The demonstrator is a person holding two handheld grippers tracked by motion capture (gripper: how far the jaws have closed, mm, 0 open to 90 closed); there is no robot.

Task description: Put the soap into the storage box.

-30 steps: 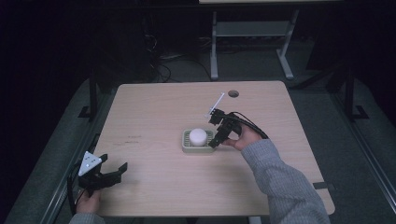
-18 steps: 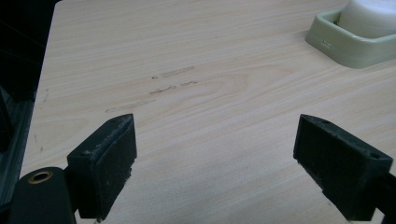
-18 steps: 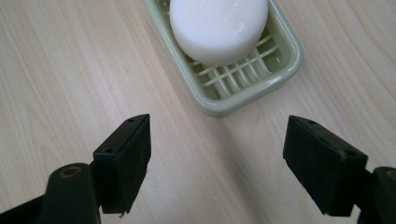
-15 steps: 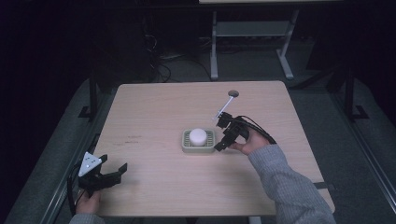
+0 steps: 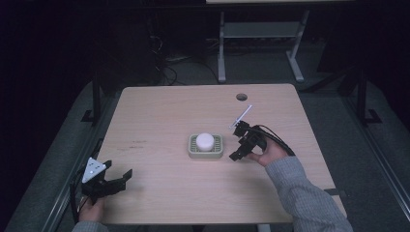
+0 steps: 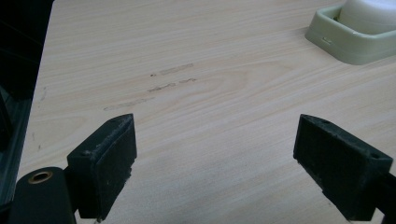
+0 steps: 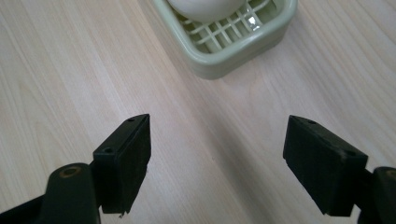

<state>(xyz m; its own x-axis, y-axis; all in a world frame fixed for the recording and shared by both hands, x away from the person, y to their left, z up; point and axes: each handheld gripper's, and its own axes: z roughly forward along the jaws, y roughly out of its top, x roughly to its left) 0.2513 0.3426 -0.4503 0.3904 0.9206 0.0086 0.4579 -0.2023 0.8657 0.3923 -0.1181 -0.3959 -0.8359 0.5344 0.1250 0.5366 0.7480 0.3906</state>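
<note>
Soap (image 5: 205,141), a round white cake, sits in a pale green dish (image 5: 191,152) near the middle of my table (image 5: 159,111); I take that dish as my landmark.

My right gripper (image 5: 240,149) is just beside the dish, on its right side, low over the wood and apart from the rim. Through the right gripper view I see its jaws spread wide with nothing between them but bare tabletop, and the dish (image 7: 243,46) lies straight ahead of them, a corner turned toward me, with the grid floor showing and the soap (image 7: 201,9) partly cut off by the top edge. A thin white stick stands up from that gripper's top, tilted away from the dish. My right hand (image 5: 269,153) holds it from behind, the grey sleeve trailing toward the near edge.

My left gripper (image 5: 112,180) is well apart from the dish, down toward the near left corner, with its grey three-cornered plate on top. Its jaws are also spread wide and empty. In the left gripper view the dish (image 6: 350,44) sits far off at the upper right, and faint scuff marks (image 6: 163,81) cross the wood between.
</note>
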